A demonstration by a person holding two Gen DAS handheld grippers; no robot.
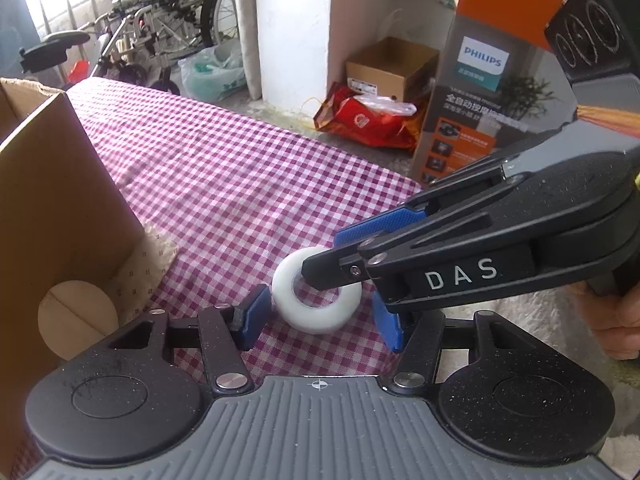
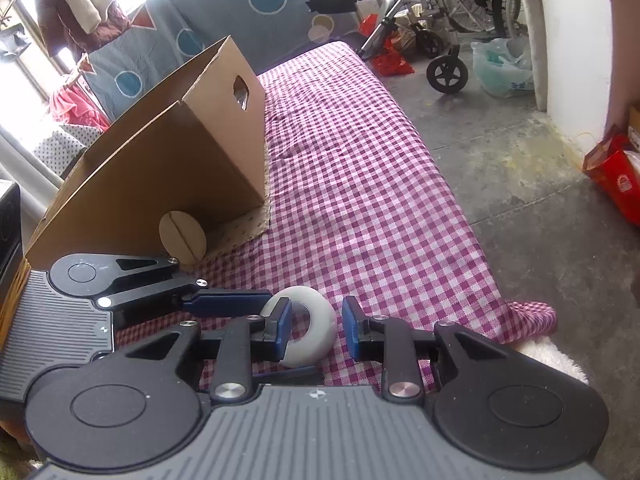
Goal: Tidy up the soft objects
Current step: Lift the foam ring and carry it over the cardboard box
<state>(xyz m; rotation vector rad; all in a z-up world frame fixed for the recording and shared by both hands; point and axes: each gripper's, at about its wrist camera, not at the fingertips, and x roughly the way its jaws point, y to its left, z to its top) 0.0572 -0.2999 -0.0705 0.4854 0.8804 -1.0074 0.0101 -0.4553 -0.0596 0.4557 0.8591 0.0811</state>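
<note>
A white soft ring (image 1: 316,300) (image 2: 316,328) lies on the purple checked cloth (image 1: 220,184) (image 2: 360,184). My left gripper (image 1: 320,324) has its blue pads on either side of the ring and presses on its outer rim. From the right comes my right gripper (image 2: 316,330) (image 1: 326,256). One of its fingers is inside the ring's hole and the other is outside. The ring's wall sits between its pads, with a small gap on each side. A hand (image 1: 616,328) holds the right gripper's grip.
An open cardboard box (image 1: 60,200) (image 2: 180,160) stands on the cloth to the left of the ring. A white fluffy thing (image 1: 532,320) (image 2: 552,356) lies at the cloth's right edge. Beyond are the concrete floor, a tall Philips carton (image 1: 480,92) and a wheelchair (image 2: 444,8).
</note>
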